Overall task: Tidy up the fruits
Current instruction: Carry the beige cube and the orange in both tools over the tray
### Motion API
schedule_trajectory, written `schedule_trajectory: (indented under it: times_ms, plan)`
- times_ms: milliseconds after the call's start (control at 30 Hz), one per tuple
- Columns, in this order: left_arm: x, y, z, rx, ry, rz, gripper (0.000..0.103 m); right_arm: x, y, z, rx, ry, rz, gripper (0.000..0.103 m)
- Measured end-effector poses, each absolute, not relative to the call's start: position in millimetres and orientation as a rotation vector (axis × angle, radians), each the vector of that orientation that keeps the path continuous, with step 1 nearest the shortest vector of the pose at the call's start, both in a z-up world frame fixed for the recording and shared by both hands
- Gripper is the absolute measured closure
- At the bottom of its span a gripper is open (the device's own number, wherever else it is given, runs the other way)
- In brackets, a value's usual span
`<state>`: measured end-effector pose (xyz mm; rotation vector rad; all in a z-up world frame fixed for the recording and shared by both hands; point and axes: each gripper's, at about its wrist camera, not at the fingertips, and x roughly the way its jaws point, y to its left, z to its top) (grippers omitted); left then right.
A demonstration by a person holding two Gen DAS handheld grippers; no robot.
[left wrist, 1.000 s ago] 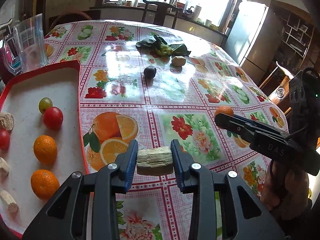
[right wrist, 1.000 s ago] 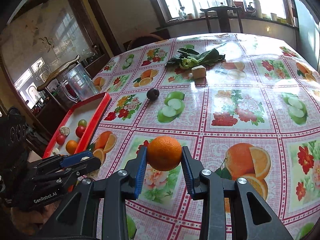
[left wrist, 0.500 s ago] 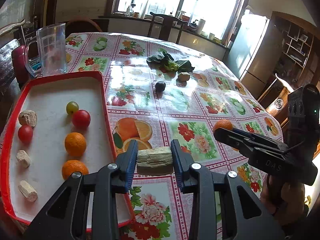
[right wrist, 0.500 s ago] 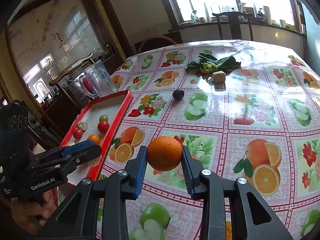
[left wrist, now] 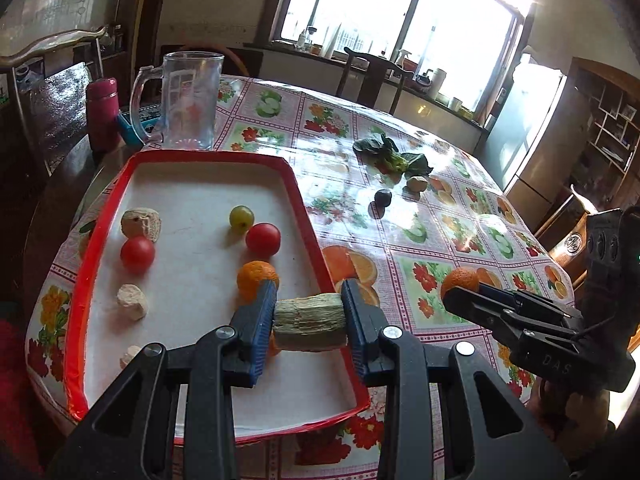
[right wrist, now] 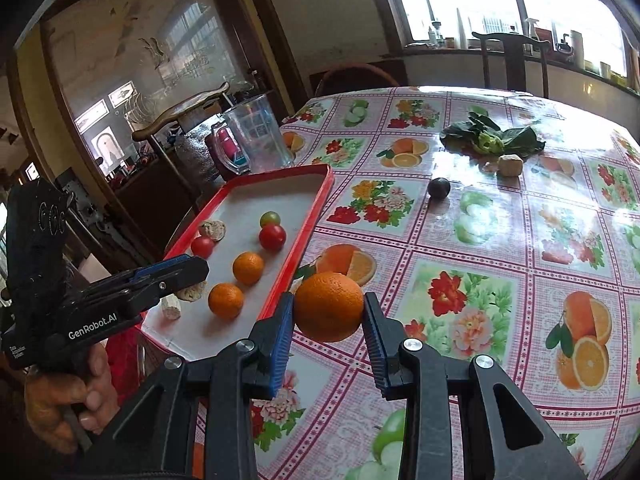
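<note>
- I hold the left gripper (left wrist: 309, 322) above the near right corner of the red-rimmed tray (left wrist: 94, 248), its blue pads pinching a pale, ridged cylindrical chunk (left wrist: 310, 322) by its two flat ends; I cannot tell what food it is.
- Risk: the chunk hangs just over the tray's right rim. If I release here, I judge it can strike the lip and tip out onto the tablecloth (right wrist: 480, 264).
- Risk: one orange (left wrist: 256, 276) sits just beyond my left finger, and another is mostly hidden under the gripper. Lowering blind could knock either into the tomatoes (left wrist: 263, 239) ahead.
- Risk: the chunk looks fibrous and crumbly, and hard squeezing might break it.
- I hold the right gripper (right wrist: 328, 322) off the tray's right side, above the tablecloth, pinching a whole orange (right wrist: 329, 306) at its widest part.
- Risk: the orange is round and smooth-skinned, gripped on two narrow contact lines. In my judgement a tilt or jolt could roll it out, and it would run across the slick tablecloth.
- Risk: both grippers crowd the same tray corner. From the right wrist view the left gripper lies just to my left, so moving the orange inward could clip it.
- Farther ahead, a dark round fruit (right wrist: 439, 189), a pale lump (right wrist: 509, 165) and leafy greens (right wrist: 494, 138) lie on the tablecloth, not yet sorted.
</note>
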<state>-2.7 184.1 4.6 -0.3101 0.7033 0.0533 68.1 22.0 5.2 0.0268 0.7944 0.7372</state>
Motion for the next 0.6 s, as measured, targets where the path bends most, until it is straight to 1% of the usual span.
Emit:
schedule_trajectory:
  times_ms: [600]
  plan:
    - [-27, 236, -4, -0.379, 0.692, 0.134, 0.072, 53, 83, 0, -0.051, 0.816, 0.830, 0.069]
